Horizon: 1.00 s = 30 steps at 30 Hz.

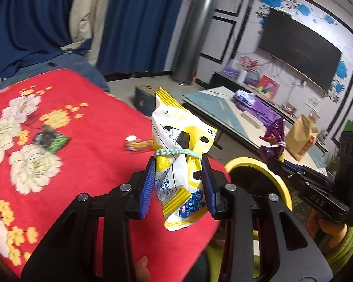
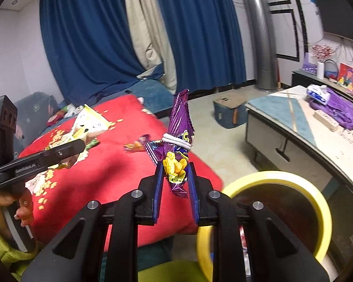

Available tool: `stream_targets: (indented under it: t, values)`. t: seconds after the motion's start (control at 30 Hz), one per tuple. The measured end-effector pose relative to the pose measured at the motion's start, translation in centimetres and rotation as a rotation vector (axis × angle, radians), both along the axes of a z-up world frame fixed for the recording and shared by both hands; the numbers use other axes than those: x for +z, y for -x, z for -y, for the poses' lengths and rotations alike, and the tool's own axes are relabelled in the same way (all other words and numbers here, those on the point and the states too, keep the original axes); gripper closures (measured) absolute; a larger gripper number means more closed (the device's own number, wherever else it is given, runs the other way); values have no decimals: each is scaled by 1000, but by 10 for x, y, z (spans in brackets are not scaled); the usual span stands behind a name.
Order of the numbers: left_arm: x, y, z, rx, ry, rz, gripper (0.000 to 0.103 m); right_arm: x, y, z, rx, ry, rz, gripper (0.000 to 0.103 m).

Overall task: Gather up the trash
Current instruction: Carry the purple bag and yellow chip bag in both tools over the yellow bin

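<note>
My left gripper (image 1: 178,164) is shut on a yellow and white snack bag (image 1: 180,141), which stands upright between the blue pads over the red blanket's edge. In the right wrist view that bag (image 2: 88,123) and the left gripper show at the left. My right gripper (image 2: 175,166) is shut on a purple snack bag (image 2: 178,138) that points upward; in the left wrist view this purple bag (image 1: 274,138) sits at the right. A yellow-rimmed bin (image 2: 270,181) stands just right of the right gripper and also shows as the bin (image 1: 263,166) beside the left one.
A red flowered blanket (image 1: 70,141) carries a small orange wrapper (image 1: 138,144) and a dark green wrapper (image 1: 50,138). A low table (image 2: 282,115) with purple items stands at the right. A blue box (image 2: 228,111) sits on the floor. A person's hand (image 2: 23,209) holds the left gripper's handle.
</note>
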<state>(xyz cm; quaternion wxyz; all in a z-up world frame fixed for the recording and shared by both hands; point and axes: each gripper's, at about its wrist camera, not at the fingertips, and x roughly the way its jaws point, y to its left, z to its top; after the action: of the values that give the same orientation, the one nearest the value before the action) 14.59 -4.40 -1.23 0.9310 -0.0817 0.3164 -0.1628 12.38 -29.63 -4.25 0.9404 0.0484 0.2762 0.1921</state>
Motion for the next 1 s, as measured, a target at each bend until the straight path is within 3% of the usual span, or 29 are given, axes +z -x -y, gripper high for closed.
stream_targets:
  t: [0.5,1.0]
  values:
    - [-16,-9,101,-222,-21,-10,74,-24,18,80,-190,16,-53,83]
    - [-48,-16,170,-361,-66,-76,73,-58,27,129,-322,5,-165,82]
